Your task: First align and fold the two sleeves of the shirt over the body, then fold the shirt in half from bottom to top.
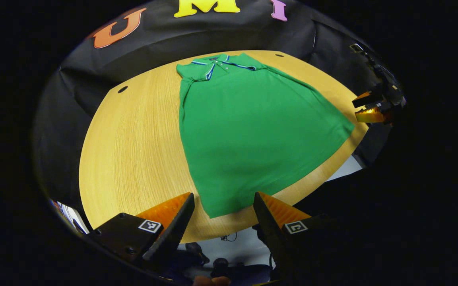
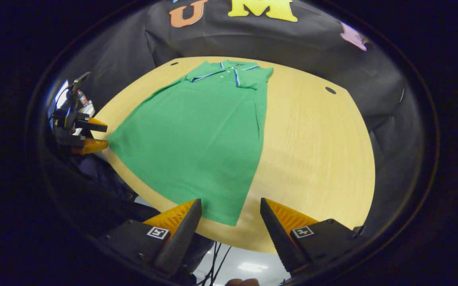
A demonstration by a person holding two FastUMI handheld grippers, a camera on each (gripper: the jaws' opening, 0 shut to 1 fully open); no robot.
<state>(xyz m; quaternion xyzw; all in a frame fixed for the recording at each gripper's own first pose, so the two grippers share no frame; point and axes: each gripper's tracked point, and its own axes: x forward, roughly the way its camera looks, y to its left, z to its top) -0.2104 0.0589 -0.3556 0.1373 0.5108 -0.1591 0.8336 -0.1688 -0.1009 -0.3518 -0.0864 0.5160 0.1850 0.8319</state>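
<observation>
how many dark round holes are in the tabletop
2: one hole near the far edge left of the shirt, another hole at the far edge right of its collar. The shirt may hide more.

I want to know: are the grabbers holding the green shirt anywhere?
No. Both the left gripper and right gripper hang open near the shirt's bottom corners, holding nothing.

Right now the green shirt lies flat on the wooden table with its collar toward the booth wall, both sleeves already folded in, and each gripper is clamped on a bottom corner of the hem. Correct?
Not quite. Neither gripper is clamped on the hem: the left gripper and right gripper are open, with no finger pressing the green shirt, as both gripper views show. The rest holds: it lies flat on the wooden table, collar toward the wall, sleeves folded in.
</observation>
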